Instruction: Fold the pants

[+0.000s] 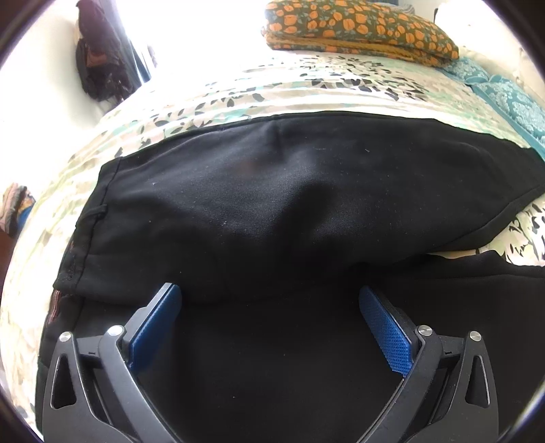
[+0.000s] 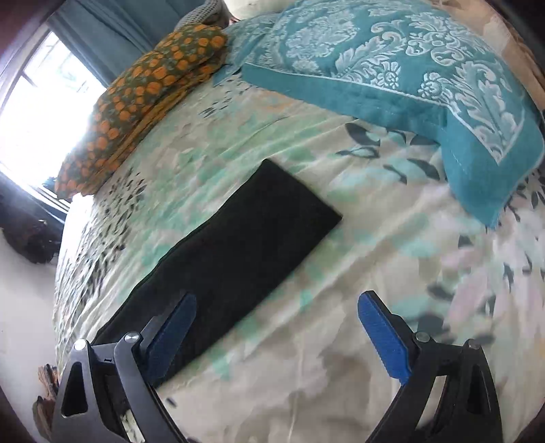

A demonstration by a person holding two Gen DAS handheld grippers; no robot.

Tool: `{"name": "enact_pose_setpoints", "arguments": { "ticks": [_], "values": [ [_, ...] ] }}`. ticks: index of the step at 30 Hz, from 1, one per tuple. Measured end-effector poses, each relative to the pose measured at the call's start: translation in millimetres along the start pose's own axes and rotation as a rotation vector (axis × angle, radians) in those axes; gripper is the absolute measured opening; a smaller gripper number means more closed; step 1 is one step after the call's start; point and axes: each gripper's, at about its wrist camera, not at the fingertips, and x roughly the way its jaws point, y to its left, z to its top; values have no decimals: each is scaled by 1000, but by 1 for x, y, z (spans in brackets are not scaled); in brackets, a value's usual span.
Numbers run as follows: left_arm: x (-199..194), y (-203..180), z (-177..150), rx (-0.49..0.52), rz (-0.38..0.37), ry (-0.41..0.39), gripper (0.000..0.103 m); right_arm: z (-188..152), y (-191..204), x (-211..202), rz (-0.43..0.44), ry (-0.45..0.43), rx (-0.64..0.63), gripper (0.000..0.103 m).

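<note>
Black pants (image 1: 259, 204) lie across a floral bedspread (image 1: 306, 85), waistband at the left, legs running right. In the left wrist view they fill the middle and foreground. My left gripper (image 1: 270, 300) is open and empty, low over the black cloth near its front edge. In the right wrist view a pant leg (image 2: 238, 238) lies flat, its hem end toward the far right. My right gripper (image 2: 277, 306) is open and empty, above the bedspread (image 2: 340, 340) beside the leg's right edge; its left finger overlaps the leg.
A folded orange-flowered cloth (image 1: 357, 30) lies at the far side of the bed, also in the right wrist view (image 2: 143, 95). A teal patterned pillow (image 2: 408, 78) sits at the far right. A bright window (image 2: 44, 112) is at the left. The bed's edge drops off at the left.
</note>
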Motion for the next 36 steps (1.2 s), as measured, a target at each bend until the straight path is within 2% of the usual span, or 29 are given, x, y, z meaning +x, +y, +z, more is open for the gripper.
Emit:
{"name": "enact_pose_setpoints", "arguments": {
  "ticks": [2,4,7,10,11,12,13,14,15,18,21,25,28,32,36],
  "values": [
    [0,-1,0,2,6,-8,103,28,-1,22,-79,5,-22,96],
    [4,-5,1,2,9,-15,103,49,5,42,-104,10,-60,95],
    [4,-5,0,2,12,-24,103,65,24,75,-125,56,-153,95],
    [5,-6,-1,4,17,-29,103,68,43,100,-183,78,-258,95],
    [5,-6,-1,4,18,-29,103,67,45,105,-203,85,-273,92],
    [5,-6,-1,4,18,-29,103,66,47,109,-216,88,-279,76],
    [5,-6,-1,4,18,-29,103,65,48,108,-218,84,-276,65],
    [5,-6,-1,4,18,-29,103,64,49,103,-242,70,-270,32],
    [5,-6,-1,4,18,-29,103,63,49,97,-252,61,-262,11],
    [5,-6,0,5,19,-26,103,55,55,58,-162,-2,-261,11],
    [4,-4,4,-1,7,3,103,25,75,6,-62,-70,-349,10],
    [-8,9,20,-63,-47,87,102,-50,95,-71,94,-106,-451,10],
    [-30,19,30,-143,-128,51,102,-116,102,-119,187,-111,-503,10],
    [-42,5,50,-123,-225,60,102,-197,95,-153,252,-84,-507,10],
    [-28,-14,69,-131,-346,141,102,-256,75,-162,218,-48,-479,11]
  ]
}}
